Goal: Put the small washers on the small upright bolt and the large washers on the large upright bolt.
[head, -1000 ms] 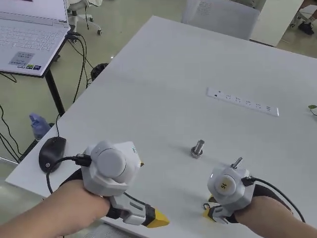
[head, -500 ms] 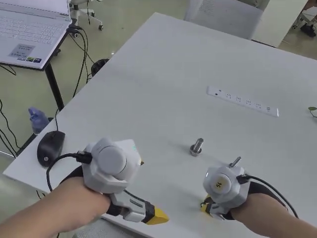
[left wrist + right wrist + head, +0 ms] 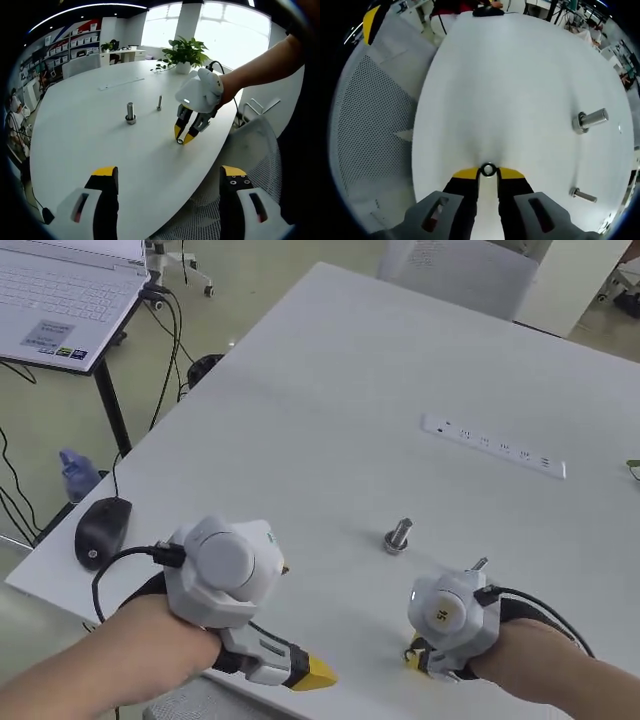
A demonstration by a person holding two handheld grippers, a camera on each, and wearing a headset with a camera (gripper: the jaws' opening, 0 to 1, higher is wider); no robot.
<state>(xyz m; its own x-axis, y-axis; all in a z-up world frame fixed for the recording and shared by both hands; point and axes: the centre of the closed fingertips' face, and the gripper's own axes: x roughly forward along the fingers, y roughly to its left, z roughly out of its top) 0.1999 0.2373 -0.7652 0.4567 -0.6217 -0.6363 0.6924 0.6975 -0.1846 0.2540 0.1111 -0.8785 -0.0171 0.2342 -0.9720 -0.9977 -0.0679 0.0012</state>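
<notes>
Right gripper view: the right gripper [image 3: 488, 175] pinches a washer [image 3: 488, 169] between its yellow tips near the edge of the table [image 3: 520, 75], apparently ready for the large bolt [image 3: 590, 120] or small bolt [image 3: 584, 195]; the left gripper [image 3: 169, 175] hangs idle, jaws spread.

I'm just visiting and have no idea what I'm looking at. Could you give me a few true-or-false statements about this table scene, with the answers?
1. The right hand-held gripper pinches a washer between its tips. True.
2. The left hand-held gripper is shut on a washer. False: its jaws stand wide apart, holding nothing.
3. A large bolt and a small bolt both stand upright on the table. True.
4. The power strip lies between the two bolts. False: it lies beyond both of them.
5. The laptop sits on the table. False: it sits on a separate stand beside it.
</notes>
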